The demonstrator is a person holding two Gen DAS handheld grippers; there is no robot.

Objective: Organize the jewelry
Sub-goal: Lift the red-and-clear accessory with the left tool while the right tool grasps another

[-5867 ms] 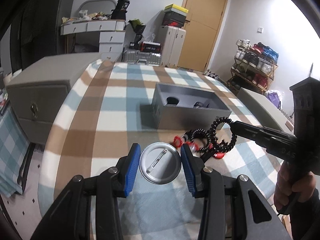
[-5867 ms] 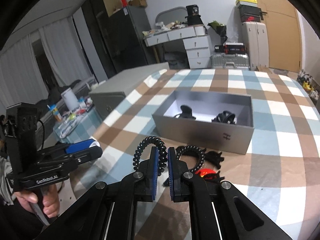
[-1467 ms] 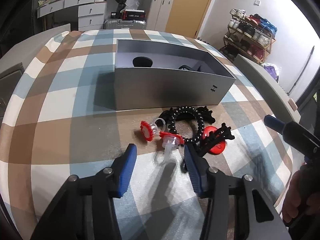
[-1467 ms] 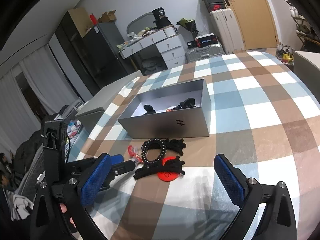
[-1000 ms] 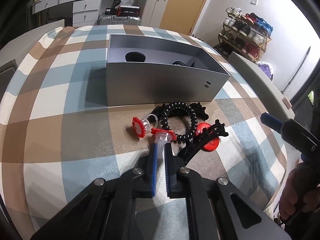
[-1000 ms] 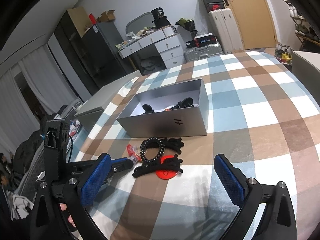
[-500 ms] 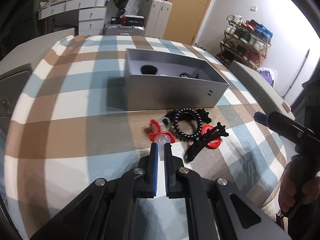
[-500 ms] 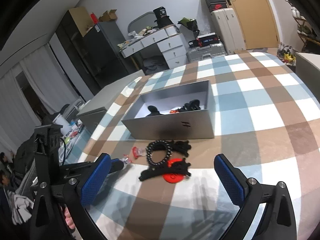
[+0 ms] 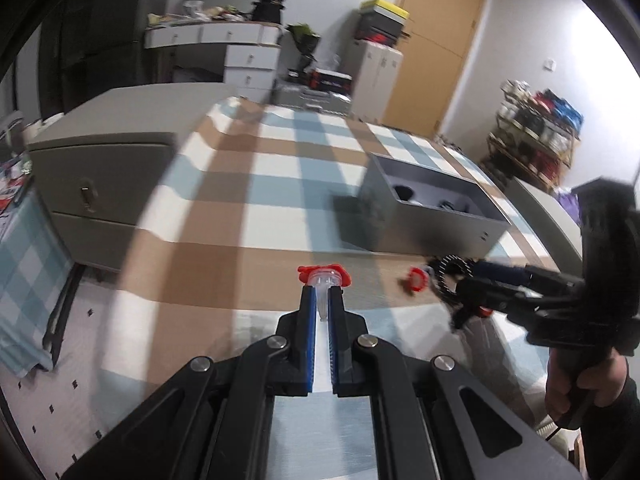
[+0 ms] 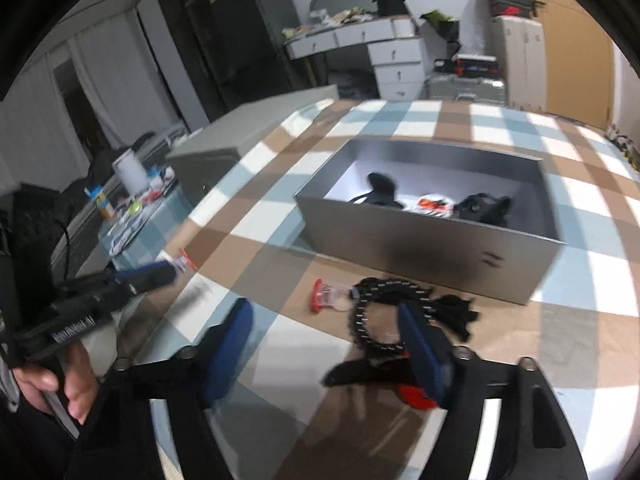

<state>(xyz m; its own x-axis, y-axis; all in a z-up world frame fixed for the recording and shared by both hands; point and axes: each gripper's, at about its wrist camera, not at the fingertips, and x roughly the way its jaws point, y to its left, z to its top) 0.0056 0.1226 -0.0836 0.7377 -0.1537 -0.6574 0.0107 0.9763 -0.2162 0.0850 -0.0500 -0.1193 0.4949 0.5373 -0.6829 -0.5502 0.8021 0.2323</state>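
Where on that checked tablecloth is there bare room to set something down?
Bare cloth lies left of the grey box, toward the cabinet, and beyond the box. It is crowded in front of the box: black beaded bracelet, red-and-clear piece, black clip.

Each fisheye camera looks forward along its own fingers, low over the checked counter point(image 9: 280, 184). Both views share the grey box point(image 9: 424, 216) point(image 10: 432, 240), nearer in the right view.
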